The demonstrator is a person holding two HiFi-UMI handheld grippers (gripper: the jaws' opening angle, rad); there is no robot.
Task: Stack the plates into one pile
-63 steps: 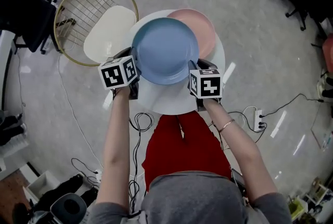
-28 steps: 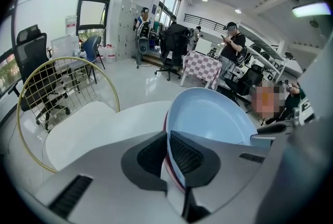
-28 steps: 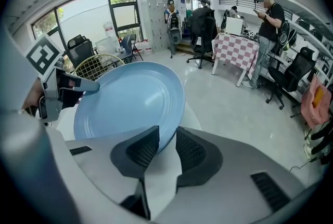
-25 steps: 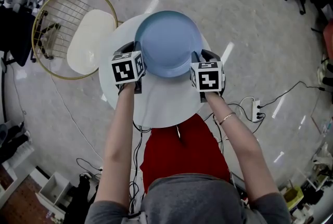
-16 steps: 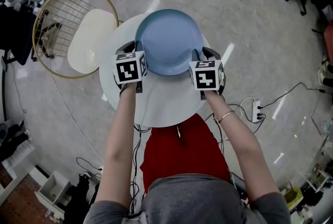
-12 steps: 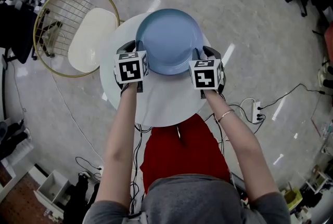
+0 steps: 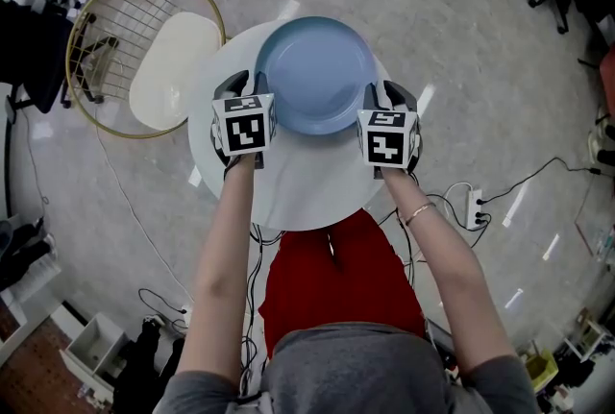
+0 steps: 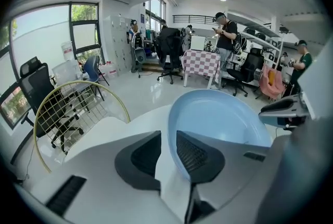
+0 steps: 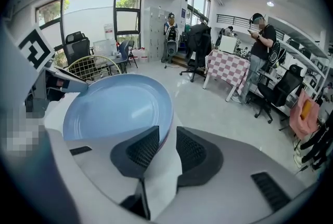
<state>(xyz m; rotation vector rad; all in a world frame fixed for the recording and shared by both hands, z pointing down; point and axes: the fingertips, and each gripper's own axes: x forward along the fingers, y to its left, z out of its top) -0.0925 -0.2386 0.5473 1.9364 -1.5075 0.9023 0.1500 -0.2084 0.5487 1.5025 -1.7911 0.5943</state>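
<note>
A light blue plate (image 7: pixel 315 74) lies on the round white table (image 7: pixel 288 191), on top of a pink plate whose rim (image 9: pixel 170 116) just shows beneath it in the right gripper view. My left gripper (image 7: pixel 248 84) is at the plate's left edge and its jaws are opening. The blue rim (image 8: pixel 218 124) sits between them, close to the right pad, with a gap showing. My right gripper (image 7: pixel 384 93) stands at the plate's right edge. The stacked rims (image 9: pixel 117 106) reach between its pads, and white table shows in the gap.
A gold wire chair with a cream cushion (image 7: pixel 173 66) stands left of the table. Cables and a power strip (image 7: pixel 474 204) lie on the floor at the right. Office chairs, a checkered table (image 8: pixel 200 62) and standing people are farther off.
The blue plate, earlier beside the pink one, now covers it and rests on the table. Both grippers stay at its edges, and the left jaws have spread apart.
</note>
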